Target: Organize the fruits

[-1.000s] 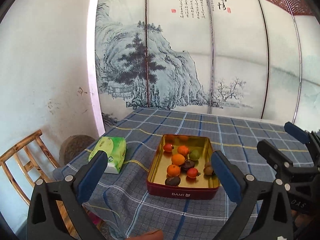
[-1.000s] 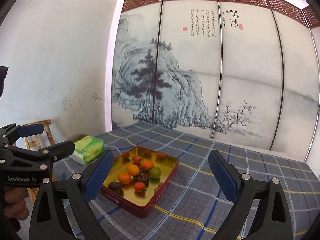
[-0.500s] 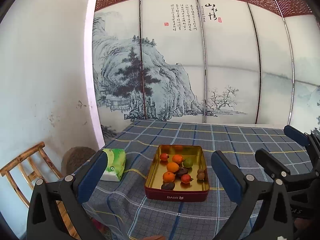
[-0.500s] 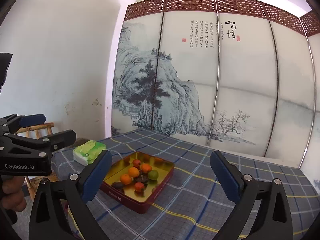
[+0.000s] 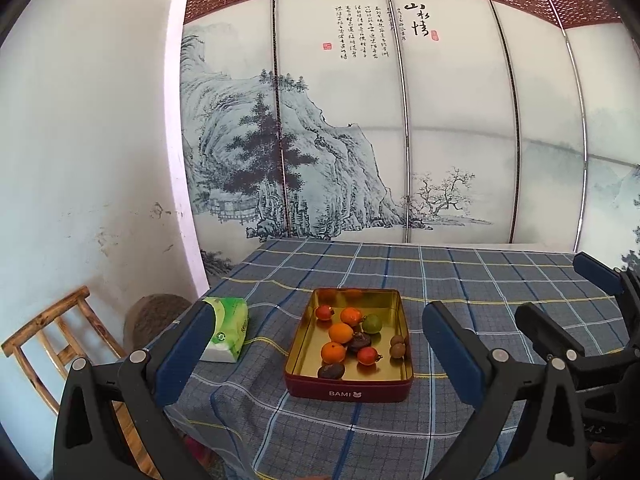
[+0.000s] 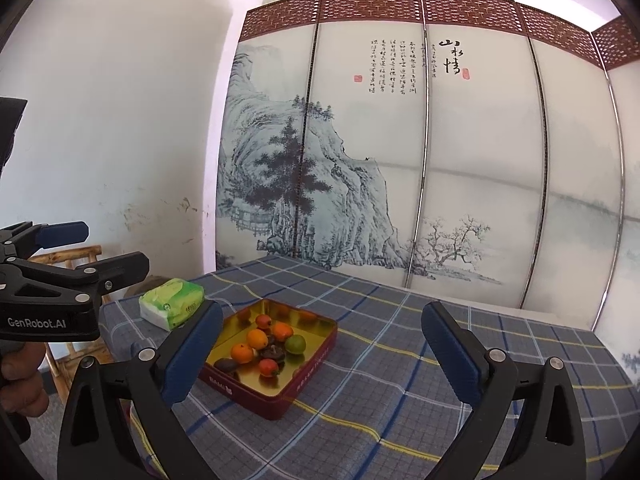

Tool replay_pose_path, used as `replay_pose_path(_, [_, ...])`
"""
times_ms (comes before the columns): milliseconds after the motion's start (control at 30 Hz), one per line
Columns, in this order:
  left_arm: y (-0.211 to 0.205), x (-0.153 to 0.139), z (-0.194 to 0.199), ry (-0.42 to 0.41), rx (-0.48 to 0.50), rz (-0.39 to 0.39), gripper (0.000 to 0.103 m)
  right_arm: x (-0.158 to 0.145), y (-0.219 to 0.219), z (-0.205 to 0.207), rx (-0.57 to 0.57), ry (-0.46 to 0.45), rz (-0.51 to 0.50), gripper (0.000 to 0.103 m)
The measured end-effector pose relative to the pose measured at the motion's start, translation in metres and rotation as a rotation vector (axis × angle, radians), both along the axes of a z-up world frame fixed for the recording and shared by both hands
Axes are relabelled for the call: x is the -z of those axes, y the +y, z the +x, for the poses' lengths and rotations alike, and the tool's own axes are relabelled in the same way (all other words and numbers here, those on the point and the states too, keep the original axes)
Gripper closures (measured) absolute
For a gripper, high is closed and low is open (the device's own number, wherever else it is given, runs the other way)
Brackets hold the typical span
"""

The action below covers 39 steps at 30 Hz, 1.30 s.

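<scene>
A dark red tin with a gold inside sits on the checked tablecloth. It holds several small fruits: orange ones, red ones, a green one, dark ones and brown ones. My left gripper hangs open, well short of the tin. My right gripper is open too, held back from the table with nothing between its fingers. The right gripper's fingers show at the right edge of the left wrist view, and the left gripper's fingers at the left of the right wrist view.
A green and white tissue pack lies left of the tin near the table's left edge. A wooden chair stands beside the table on the left. A painted folding screen closes off the back. A hand holds the left gripper.
Both grippers have drawn back and up from the table, so the tin and the fruits look smaller. Neither gripper has changed its opening and nothing in the tin has moved.
</scene>
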<state>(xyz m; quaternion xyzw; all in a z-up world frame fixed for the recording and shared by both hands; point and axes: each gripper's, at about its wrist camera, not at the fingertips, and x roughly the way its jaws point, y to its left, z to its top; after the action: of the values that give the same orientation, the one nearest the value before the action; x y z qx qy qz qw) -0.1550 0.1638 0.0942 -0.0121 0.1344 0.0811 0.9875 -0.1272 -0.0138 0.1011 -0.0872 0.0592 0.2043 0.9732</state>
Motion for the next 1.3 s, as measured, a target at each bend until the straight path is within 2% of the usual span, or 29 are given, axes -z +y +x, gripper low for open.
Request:
replay_pose_path(300, [-0.0009, -0.0001, -0.0022, -0.010, -0.023, 0.012, 0.000, -0.0014, -0.0040, -0.0073, -0.010, -0.026, -0.019, 0.002])
replay_pose_path(1300, [-0.0021, 0.0019, -0.0057, -0.008, -0.040, 0.011, 0.000, -0.0019, 0.0023, -0.0093, -0.014, -0.027, -0.013, 0.000])
